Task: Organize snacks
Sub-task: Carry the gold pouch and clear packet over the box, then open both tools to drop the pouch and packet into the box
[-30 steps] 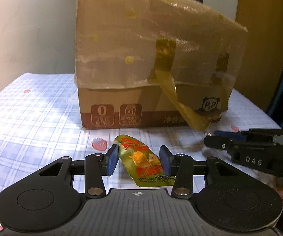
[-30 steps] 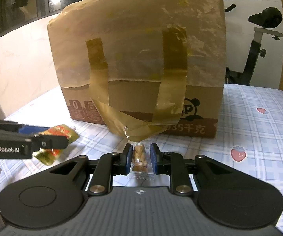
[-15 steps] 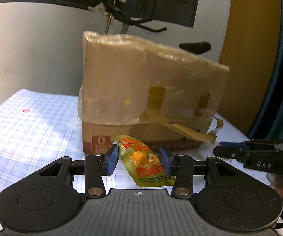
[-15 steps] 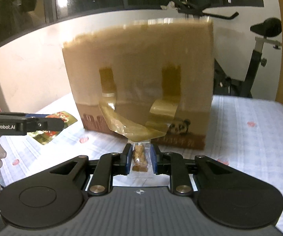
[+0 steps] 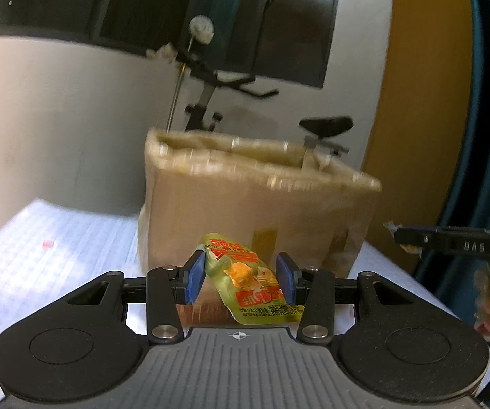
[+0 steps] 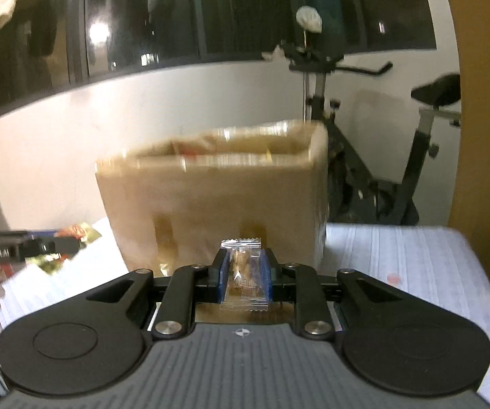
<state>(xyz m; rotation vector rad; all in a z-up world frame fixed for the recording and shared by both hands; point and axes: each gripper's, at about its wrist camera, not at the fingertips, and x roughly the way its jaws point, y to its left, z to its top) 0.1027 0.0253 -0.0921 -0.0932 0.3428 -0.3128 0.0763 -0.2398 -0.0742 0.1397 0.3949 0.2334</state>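
Both tongs now higher vs. cardboard box (image 5: 255,204), its open top visible: left tongs (image 5: 241,281) grip green sachet (image 5: 248,279), right tongs (image 6: 245,281) grip clear packet (image 6: 245,272); checked surface (image 6: 398,255) beneath box, exercise bike (image 6: 364,177) behind it.

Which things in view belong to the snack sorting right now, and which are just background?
Part of the job:
- green snack pouch, in the left gripper
- clear-wrapped snack, in the right gripper
- open cardboard box straight ahead

Just lying about:
- exercise bike behind the box
- checked tablecloth
- dark window
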